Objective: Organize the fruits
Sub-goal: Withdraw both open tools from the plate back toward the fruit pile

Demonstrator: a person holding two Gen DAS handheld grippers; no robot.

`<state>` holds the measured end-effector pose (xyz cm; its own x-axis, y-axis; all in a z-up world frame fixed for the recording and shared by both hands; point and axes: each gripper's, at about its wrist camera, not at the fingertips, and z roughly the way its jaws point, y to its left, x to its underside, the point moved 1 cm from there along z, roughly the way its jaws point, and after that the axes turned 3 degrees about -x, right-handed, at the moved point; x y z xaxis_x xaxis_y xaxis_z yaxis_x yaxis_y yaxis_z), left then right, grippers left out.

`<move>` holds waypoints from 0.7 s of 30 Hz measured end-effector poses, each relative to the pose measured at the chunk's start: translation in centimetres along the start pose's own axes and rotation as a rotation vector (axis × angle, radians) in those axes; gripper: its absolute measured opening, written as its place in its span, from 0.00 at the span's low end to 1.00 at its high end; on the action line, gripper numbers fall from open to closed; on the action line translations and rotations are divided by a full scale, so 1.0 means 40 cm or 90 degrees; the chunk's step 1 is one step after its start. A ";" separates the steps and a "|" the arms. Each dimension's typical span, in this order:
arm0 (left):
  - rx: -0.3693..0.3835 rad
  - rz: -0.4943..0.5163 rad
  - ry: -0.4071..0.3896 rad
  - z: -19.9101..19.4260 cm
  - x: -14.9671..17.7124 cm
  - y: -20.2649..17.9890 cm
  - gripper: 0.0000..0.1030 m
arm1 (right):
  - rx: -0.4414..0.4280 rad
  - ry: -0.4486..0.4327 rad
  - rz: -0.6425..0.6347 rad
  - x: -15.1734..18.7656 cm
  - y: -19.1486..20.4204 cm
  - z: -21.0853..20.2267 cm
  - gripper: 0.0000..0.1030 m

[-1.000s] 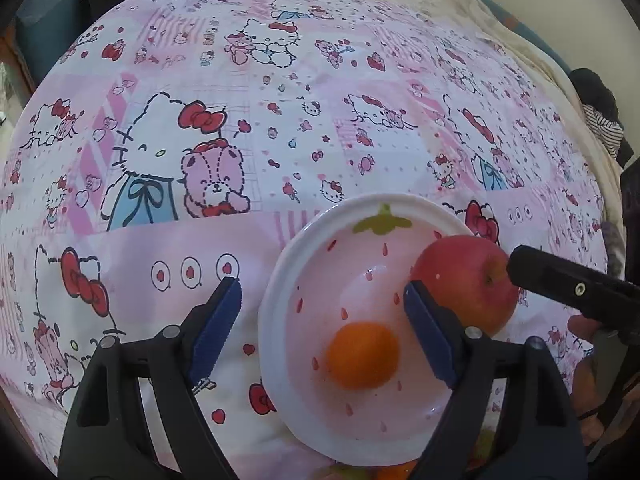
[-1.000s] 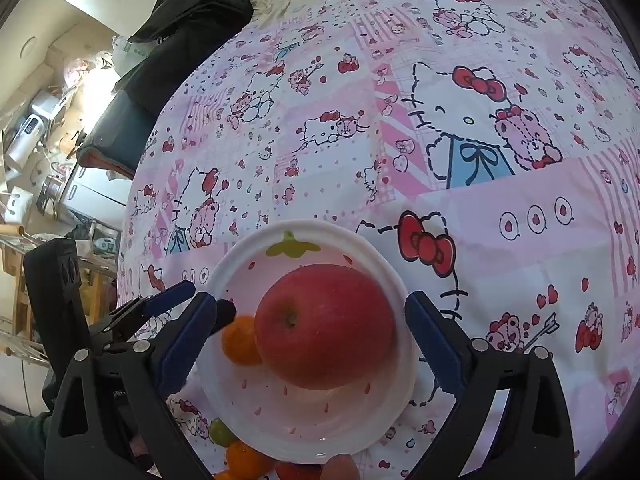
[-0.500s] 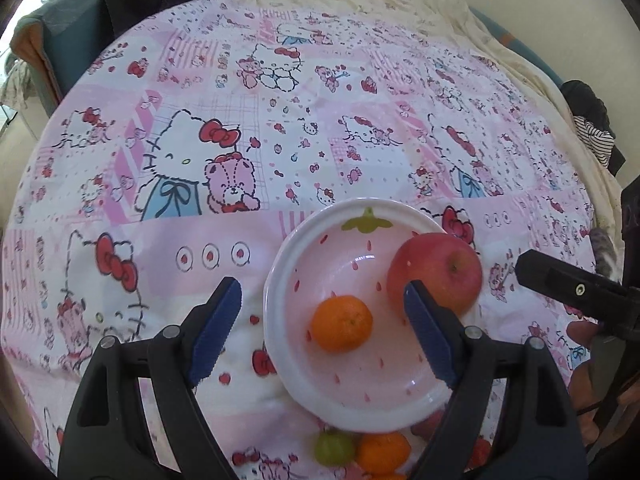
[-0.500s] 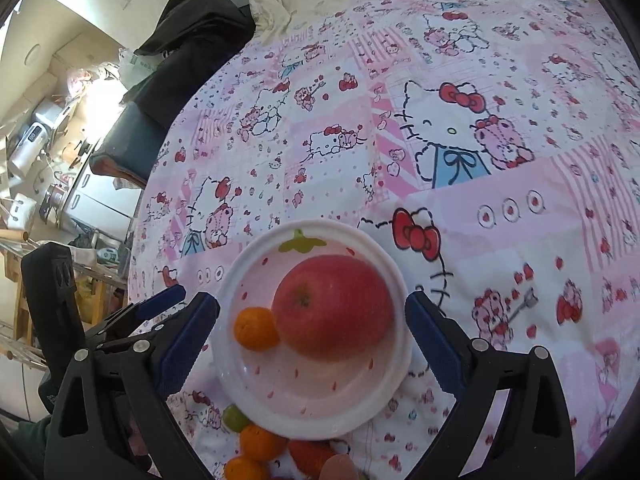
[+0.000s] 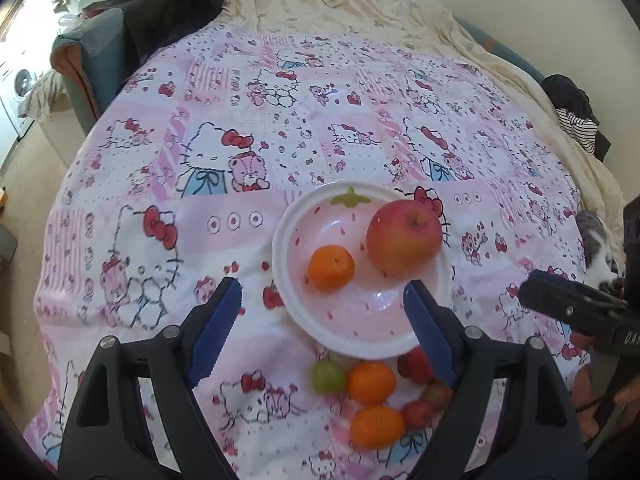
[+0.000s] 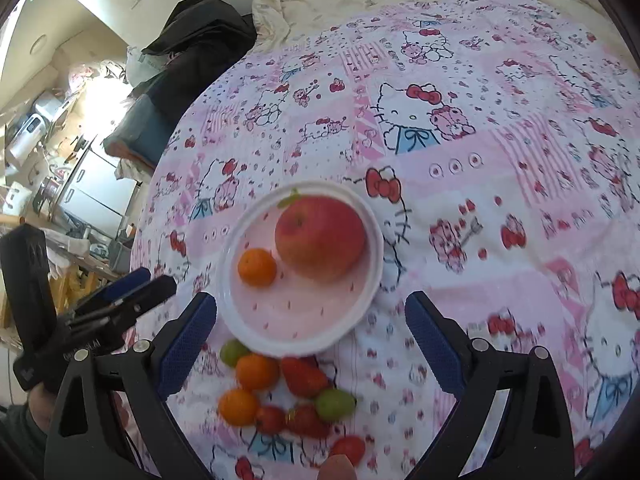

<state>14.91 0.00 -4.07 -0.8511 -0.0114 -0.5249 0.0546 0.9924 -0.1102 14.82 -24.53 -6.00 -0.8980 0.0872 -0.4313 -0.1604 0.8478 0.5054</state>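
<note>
A white strawberry-print plate (image 5: 352, 336) (image 6: 248, 320) on the Hello Kitty cloth holds a red apple (image 5: 404, 236) (image 6: 320, 236) and a small orange (image 5: 331, 267) (image 6: 257, 266). Loose fruit lies in front of it: two oranges (image 5: 371, 382) (image 6: 257, 371), green fruits (image 5: 328, 376) (image 6: 335, 403) and strawberries (image 6: 304, 376). My left gripper (image 5: 320, 332) is open and empty, raised over the plate's near rim. My right gripper (image 6: 310, 340) is open and empty, raised above the plate and the loose fruit. Each gripper shows in the other's view (image 5: 568, 312) (image 6: 120, 296).
The pink patterned cloth (image 5: 240, 160) covers a bed; a cream sheet (image 5: 360, 8) lies at the far end. Dark clothes (image 6: 192, 40) and a chair (image 5: 92, 56) stand at the far left. Striped clothing (image 5: 576, 124) lies at the right edge.
Both grippers have pulled back and up from the plate, still open. The plate now looks smaller and the loose fruit in front of it has come into view.
</note>
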 end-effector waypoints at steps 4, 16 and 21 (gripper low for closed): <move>-0.018 -0.005 0.004 -0.030 0.032 0.006 0.79 | 0.015 0.000 -0.005 0.052 0.006 -0.029 0.95; 0.008 -0.056 0.121 0.007 0.170 0.008 0.78 | 0.084 0.025 0.062 0.175 -0.063 -0.065 0.95; 0.055 -0.045 0.207 0.063 0.227 -0.040 0.61 | 0.088 0.027 0.096 0.182 -0.097 -0.070 0.95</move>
<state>8.42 -1.99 -10.79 -0.9754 -0.0261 -0.2188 0.0220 0.9764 -0.2148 7.78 -28.64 -9.01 -0.9243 0.1991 -0.3256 0.0325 0.8911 0.4526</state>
